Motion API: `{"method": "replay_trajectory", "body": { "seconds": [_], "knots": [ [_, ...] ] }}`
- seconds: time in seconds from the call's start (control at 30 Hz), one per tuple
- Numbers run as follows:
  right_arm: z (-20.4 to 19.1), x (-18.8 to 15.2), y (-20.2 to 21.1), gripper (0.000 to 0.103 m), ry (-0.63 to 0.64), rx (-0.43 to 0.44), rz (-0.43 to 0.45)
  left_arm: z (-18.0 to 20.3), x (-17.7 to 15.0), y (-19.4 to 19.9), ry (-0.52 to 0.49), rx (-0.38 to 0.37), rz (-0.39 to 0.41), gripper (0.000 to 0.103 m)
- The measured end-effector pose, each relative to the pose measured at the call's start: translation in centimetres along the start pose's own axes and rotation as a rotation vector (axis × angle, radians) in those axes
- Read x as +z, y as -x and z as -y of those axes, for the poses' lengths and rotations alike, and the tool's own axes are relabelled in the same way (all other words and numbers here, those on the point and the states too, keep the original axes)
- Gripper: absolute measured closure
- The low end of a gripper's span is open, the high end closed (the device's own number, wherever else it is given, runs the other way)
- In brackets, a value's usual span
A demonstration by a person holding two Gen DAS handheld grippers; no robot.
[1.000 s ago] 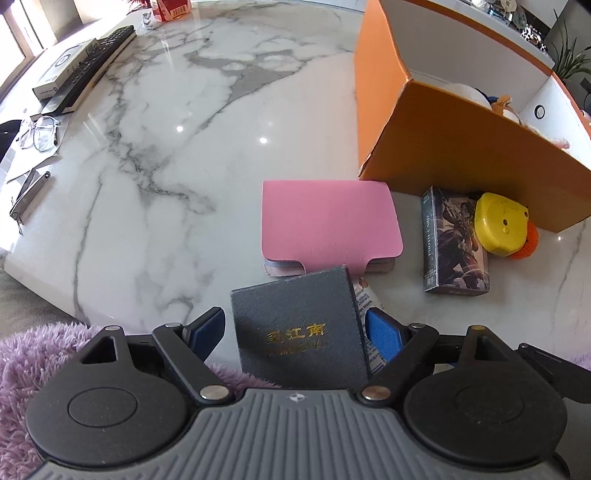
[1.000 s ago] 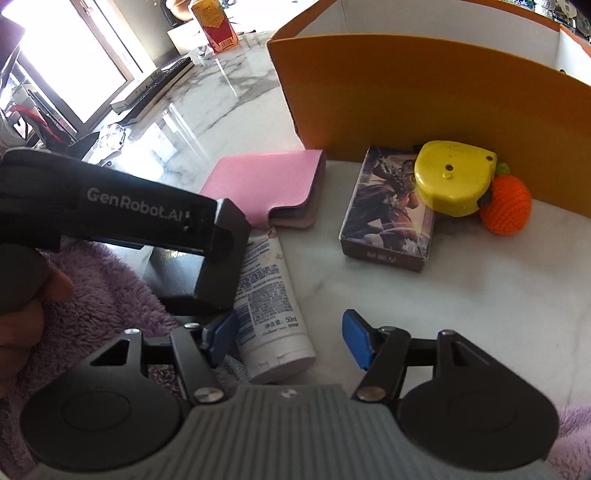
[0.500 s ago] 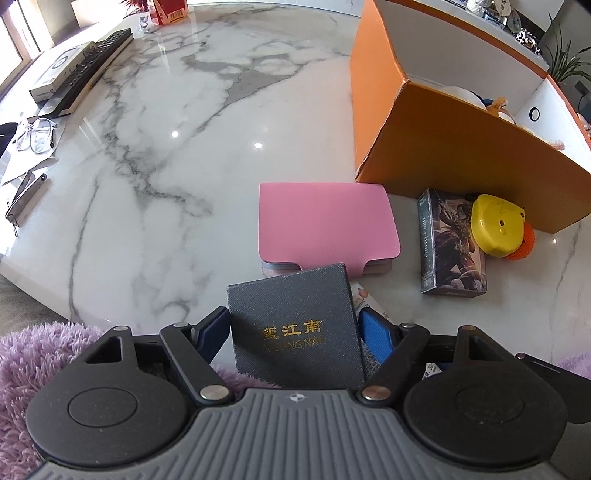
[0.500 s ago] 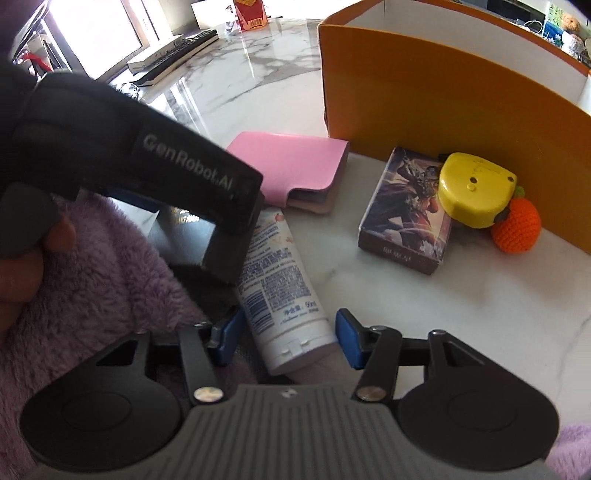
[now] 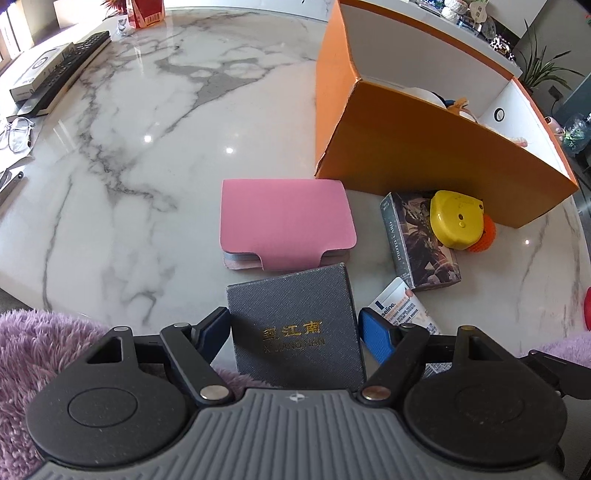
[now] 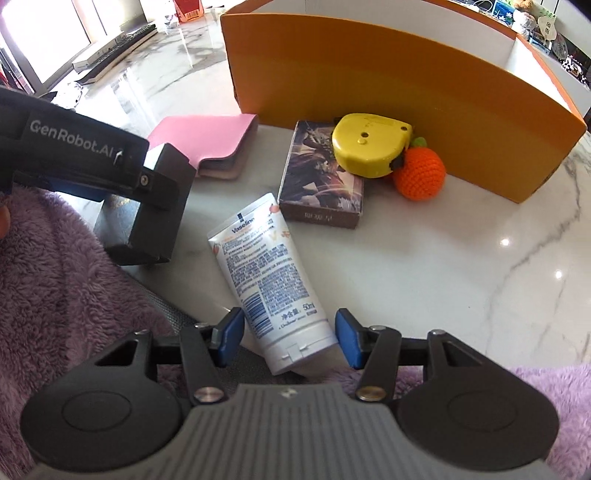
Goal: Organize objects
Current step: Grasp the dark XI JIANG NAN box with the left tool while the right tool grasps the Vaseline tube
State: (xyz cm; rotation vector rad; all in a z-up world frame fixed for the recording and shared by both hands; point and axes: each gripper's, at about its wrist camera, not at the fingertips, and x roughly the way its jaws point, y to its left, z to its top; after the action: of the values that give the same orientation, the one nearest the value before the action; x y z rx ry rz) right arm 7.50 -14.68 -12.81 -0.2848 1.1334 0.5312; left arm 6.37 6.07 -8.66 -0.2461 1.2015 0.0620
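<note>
My left gripper (image 5: 295, 328) is open with its blue pads on either side of a dark grey box with gold lettering (image 5: 295, 321); the left pad looks to touch it, the right stands just off it. My right gripper (image 6: 290, 336) is open around the cap end of a white Vaseline tube (image 6: 269, 273) lying on the marble. The tube's flat end shows in the left wrist view (image 5: 399, 306). Beyond lie a pink card wallet (image 5: 286, 221), a card box (image 5: 417, 240), a yellow tape measure (image 5: 456, 219) and an orange knitted ball (image 6: 419, 173).
A large orange storage box (image 5: 424, 147) with white inside stands behind the objects, holding some items. A keyboard (image 5: 62, 79), glasses (image 5: 14, 133) and a red carton (image 5: 144, 11) sit at the far left of the marble table (image 5: 147, 166). Purple fleece sleeves are at the near edge.
The left gripper has moved slightly over the grey box, its jaws still wide. The right gripper has moved forward and right, bringing the tube's cap end between its pads.
</note>
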Motion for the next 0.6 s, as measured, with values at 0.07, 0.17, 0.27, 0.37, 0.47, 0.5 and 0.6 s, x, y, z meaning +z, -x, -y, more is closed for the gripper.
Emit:
{"method": "replay_trajectory", "body": {
  "seconds": [0.07, 0.17, 0.27, 0.37, 0.47, 0.5, 0.6],
  "knots": [
    [-0.1, 0.0, -0.1, 0.046, 0.005, 0.001, 0.005, -0.1, 0.0, 0.0, 0.002, -0.007, 0.0, 0.014],
    [-1.2, -0.1, -0.1, 0.045, 0.044, -0.002, 0.028, -0.3, -0.1, 0.1, 0.008, -0.015, 0.004, 0.014],
    [-2.2, 0.6, -0.4, 0.041, 0.098, 0.002, 0.049, -0.6, -0.1, 0.3, 0.021, -0.03, 0.012, 0.014],
    [-3.0, 1.4, -1.0, 0.037, 0.138, 0.01, 0.052, -0.8, -0.1, 0.3, 0.026, -0.035, 0.009, 0.014],
    [-3.5, 1.8, -1.9, 0.037, 0.156, 0.006, 0.041, -0.8, 0.0, 0.2, 0.027, -0.032, 0.004, 0.014],
    [-3.6, 1.9, -2.3, 0.039, 0.16, 0.002, 0.035, -0.8, 0.0, 0.1, 0.026, -0.031, 0.003, 0.014],
    [-3.6, 2.0, -2.4, 0.043, 0.163, 0.005, 0.046, -0.9, 0.1, 0.1, 0.029, -0.034, 0.002, 0.014]
  ]
}}
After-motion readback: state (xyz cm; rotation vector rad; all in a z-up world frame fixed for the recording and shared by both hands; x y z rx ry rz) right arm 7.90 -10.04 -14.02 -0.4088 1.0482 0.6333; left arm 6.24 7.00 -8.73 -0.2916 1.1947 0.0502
